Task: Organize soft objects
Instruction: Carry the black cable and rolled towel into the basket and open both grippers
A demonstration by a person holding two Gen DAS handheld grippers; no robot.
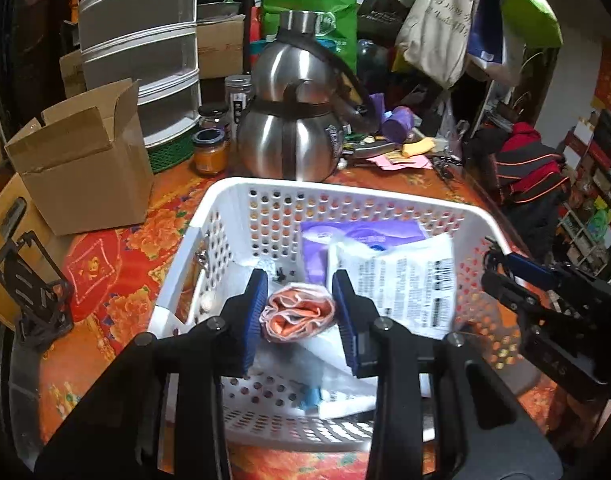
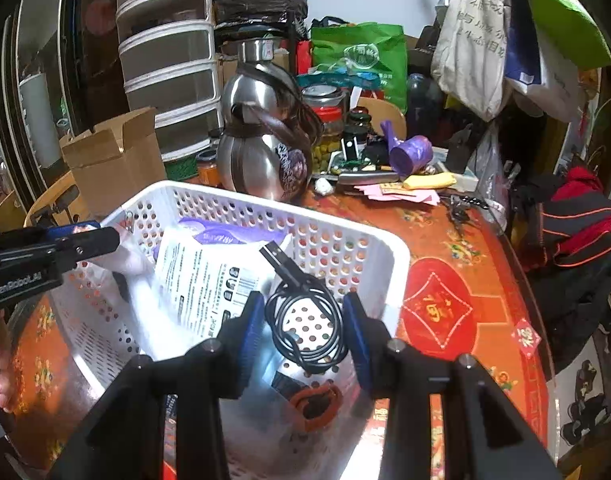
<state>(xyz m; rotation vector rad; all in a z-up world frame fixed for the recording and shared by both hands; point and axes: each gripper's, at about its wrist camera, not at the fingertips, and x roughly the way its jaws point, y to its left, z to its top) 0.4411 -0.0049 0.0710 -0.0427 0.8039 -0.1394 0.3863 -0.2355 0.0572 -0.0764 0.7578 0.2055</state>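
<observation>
A rolled pink-and-orange cloth [image 1: 298,317] sits pinched between the blue pads of the left tongs [image 1: 299,312], low at centre frame in the left wrist view, held over the near end of a white perforated basket [image 1: 345,192] on the red floral counter [image 1: 105,264]. The basket already holds a purple packet [image 1: 357,232] and a white printed pouch [image 1: 405,284]. In the right wrist view, the right tongs [image 2: 303,330] stand part open and hold nothing, poised above a coiled black cable [image 2: 305,320] on the basket floor. To finish the placement well, the cloth likely wants lowering into the free space beside the pouch before the left tongs let go, so the roll does not unfurl or catch the rim. Behind, a steel kettle [image 1: 293,128] and a cardboard box [image 1: 85,168] crowd the upper left and centre.
</observation>
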